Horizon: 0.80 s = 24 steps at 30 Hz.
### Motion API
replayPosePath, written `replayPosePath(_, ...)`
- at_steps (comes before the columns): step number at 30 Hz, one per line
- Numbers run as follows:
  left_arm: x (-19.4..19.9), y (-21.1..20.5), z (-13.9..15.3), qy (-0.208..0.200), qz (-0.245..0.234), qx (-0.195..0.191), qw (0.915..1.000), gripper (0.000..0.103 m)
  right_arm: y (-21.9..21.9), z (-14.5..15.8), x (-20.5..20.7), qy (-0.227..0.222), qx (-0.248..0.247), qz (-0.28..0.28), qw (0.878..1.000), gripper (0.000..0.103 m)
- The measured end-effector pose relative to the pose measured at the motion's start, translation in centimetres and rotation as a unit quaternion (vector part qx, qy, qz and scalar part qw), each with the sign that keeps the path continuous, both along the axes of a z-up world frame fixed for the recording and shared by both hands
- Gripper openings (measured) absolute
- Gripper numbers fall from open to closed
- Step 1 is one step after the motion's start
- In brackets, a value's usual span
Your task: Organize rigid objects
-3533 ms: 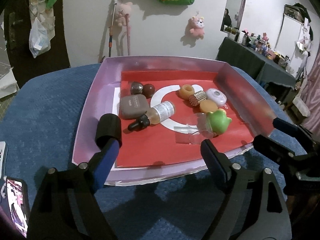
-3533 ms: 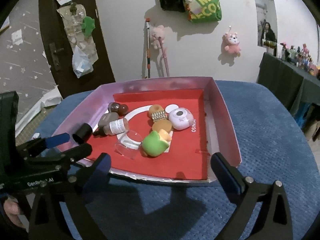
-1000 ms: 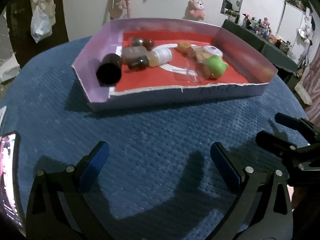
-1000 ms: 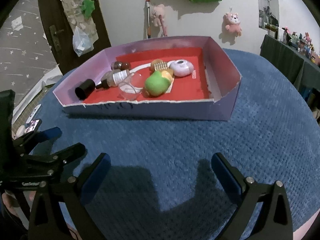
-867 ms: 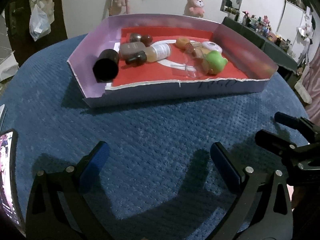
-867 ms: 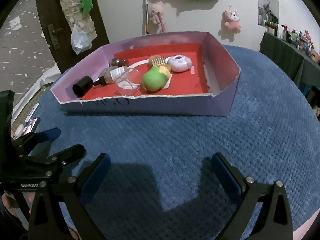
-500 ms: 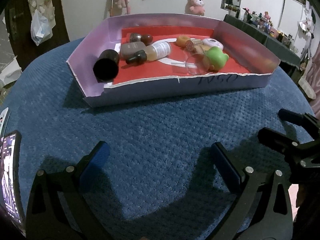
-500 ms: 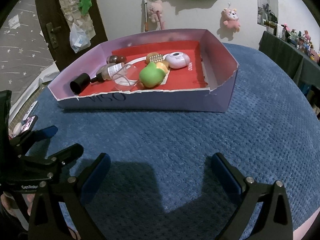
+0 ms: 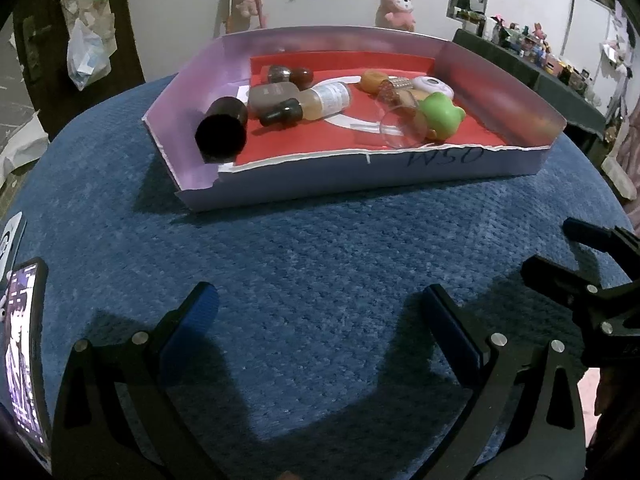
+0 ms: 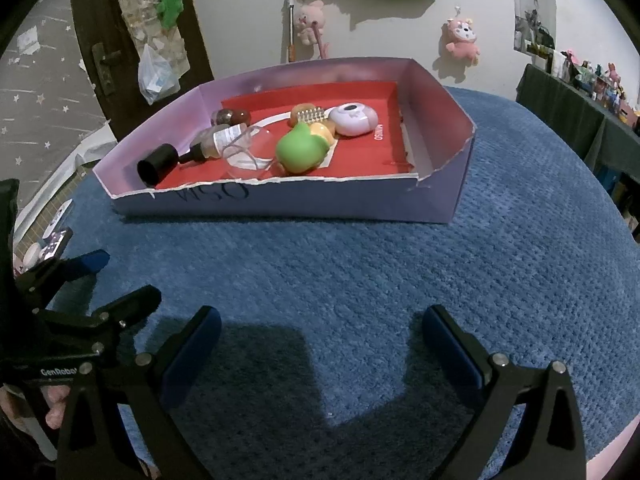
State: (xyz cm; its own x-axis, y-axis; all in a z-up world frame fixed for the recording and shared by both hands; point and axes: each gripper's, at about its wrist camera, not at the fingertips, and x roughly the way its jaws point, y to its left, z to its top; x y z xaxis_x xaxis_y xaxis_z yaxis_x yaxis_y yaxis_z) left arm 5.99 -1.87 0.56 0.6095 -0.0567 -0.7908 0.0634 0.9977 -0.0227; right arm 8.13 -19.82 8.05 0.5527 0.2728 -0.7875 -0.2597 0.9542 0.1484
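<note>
A lilac box with a red floor (image 9: 304,190) (image 10: 352,204) sits on the blue cloth, holding a black cylinder (image 9: 221,130) (image 10: 157,164), a dropper bottle (image 9: 316,102) (image 10: 212,140), a green frog toy (image 9: 440,114) (image 10: 300,150), a clear cup (image 9: 398,130), a lilac round case (image 10: 354,119) and other small items. My left gripper (image 9: 320,320) is open and empty, well in front of the box. My right gripper (image 10: 320,334) is open and empty, also in front of the box.
A phone (image 9: 22,352) lies at the left edge of the cloth. The right gripper shows at the right of the left wrist view (image 9: 592,276); the left gripper shows at the left of the right wrist view (image 10: 92,300). Plush toys hang on the far wall.
Both grippers have drawn back from over the box to low above the cloth in front of it. The black cylinder that was between the left fingers now lies in the box's left corner.
</note>
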Motion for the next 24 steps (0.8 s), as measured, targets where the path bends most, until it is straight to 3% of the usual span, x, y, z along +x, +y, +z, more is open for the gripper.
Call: replayPosePath(24,0.16,0.09,-0.10,0.007,0.002,0.002,1.0000,0.103,0.30,-0.27,0.14,-0.002,-0.013,-0.002,1.000,0.103)
